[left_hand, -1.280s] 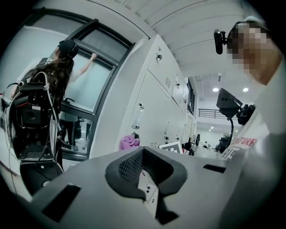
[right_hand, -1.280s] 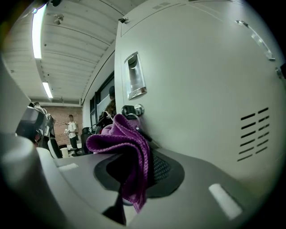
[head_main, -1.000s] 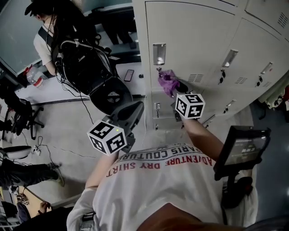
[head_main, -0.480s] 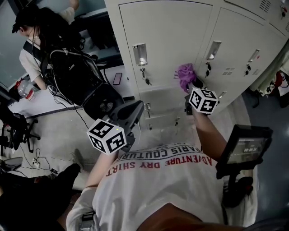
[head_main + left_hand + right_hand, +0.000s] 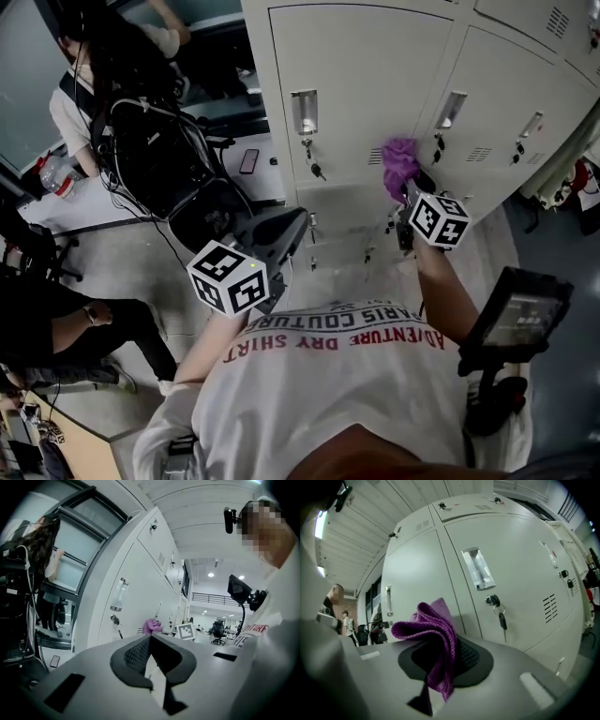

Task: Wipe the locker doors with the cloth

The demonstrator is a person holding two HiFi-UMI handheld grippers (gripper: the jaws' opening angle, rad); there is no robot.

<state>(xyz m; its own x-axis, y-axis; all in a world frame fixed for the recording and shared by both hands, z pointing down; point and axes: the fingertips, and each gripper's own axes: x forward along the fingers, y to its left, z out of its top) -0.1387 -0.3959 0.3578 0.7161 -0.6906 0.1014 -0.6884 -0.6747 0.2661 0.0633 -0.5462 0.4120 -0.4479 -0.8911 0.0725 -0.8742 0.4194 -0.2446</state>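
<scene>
Cloth slid toward 3 o'clock across the locker door (image 5: 366, 84)
Right tongs (image 5: 412, 190) clamp the purple cloth (image 5: 400, 167) on the door, now at 3 o'clock from its lock (image 5: 308, 150), no longer beneath it; left tongs (image 5: 150, 637) are closed and empty.

Head view looking dim and muted, fairly sharp. Gripper views bending hard at edges, corners vignetting black. Ceiling lights (image 5: 211, 574) glaring; locker doors (image 5: 525, 583) catching soft even light.
</scene>
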